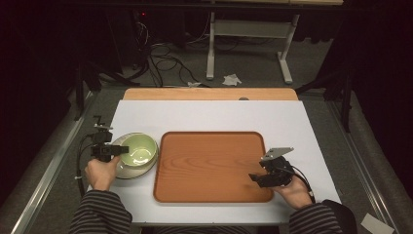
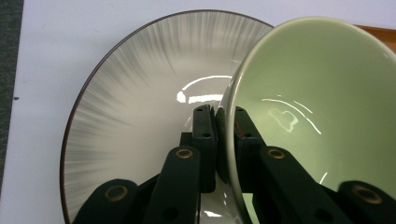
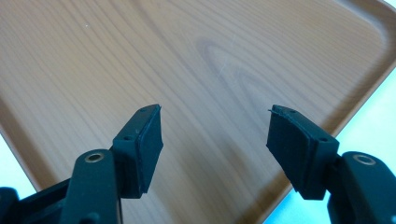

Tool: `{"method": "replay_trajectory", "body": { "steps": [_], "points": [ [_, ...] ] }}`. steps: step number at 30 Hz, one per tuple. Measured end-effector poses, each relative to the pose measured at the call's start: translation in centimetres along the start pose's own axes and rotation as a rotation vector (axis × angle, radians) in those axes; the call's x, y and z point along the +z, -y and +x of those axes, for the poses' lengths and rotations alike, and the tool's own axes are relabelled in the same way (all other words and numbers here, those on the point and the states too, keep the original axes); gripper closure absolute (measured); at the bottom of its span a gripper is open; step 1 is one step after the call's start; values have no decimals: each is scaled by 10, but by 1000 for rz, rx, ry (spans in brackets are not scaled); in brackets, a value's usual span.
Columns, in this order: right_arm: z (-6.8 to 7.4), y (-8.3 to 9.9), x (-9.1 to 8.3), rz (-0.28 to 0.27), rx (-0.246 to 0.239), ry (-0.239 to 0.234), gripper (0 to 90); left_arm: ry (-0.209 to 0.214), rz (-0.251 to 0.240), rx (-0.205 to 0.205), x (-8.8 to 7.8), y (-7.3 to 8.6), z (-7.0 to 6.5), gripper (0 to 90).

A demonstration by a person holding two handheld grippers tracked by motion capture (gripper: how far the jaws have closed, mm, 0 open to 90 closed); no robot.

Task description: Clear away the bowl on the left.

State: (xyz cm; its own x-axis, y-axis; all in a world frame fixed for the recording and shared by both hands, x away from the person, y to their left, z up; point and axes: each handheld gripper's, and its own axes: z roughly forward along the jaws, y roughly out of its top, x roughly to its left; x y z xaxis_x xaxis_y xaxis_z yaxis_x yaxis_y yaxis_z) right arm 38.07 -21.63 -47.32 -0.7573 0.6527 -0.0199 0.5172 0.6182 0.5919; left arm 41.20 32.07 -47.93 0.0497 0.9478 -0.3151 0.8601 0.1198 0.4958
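The left gripper (image 2: pixel 224 123) is pinched on the near wall of the green bowl (image 2: pixel 322 93), with the streaked plate (image 2: pixel 140 93) spreading under and beside it. Ahead of the right gripper (image 3: pixel 215 135), between its spread jaws, lies bare wooden tray (image 3: pixel 140 56); the tray's raised rim runs just beside its outer jaw.

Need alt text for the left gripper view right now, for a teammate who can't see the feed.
The left gripper has its two black fingers clamped on the rim of a pale green bowl, one outside the wall and one inside. The bowl sits on a white plate with grey streaks and a dark rim, on a white table surface.
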Motion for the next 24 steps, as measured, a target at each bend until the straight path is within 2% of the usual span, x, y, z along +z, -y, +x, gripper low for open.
{"method": "replay_trajectory", "body": {
  "steps": [4,6,8,13,19,24],
  "points": [
    [1,0,0,4,2,3,371,7,-16,9,-2,-2,-3,830],
    [0,0,0,2,0,1,371,-13,-21,35,-5,-3,-6,829],
    [0,0,0,2,0,1,372,-13,-25,44,-7,-4,-7,829],
    [0,0,0,1,-1,1,372,42,-87,25,-18,-5,-10,830],
    [1,0,0,0,0,5,372,82,-117,77,-27,-8,-25,830],
    [1,0,0,3,2,6,372,107,-101,113,-26,-8,-35,829]
  ]
}}
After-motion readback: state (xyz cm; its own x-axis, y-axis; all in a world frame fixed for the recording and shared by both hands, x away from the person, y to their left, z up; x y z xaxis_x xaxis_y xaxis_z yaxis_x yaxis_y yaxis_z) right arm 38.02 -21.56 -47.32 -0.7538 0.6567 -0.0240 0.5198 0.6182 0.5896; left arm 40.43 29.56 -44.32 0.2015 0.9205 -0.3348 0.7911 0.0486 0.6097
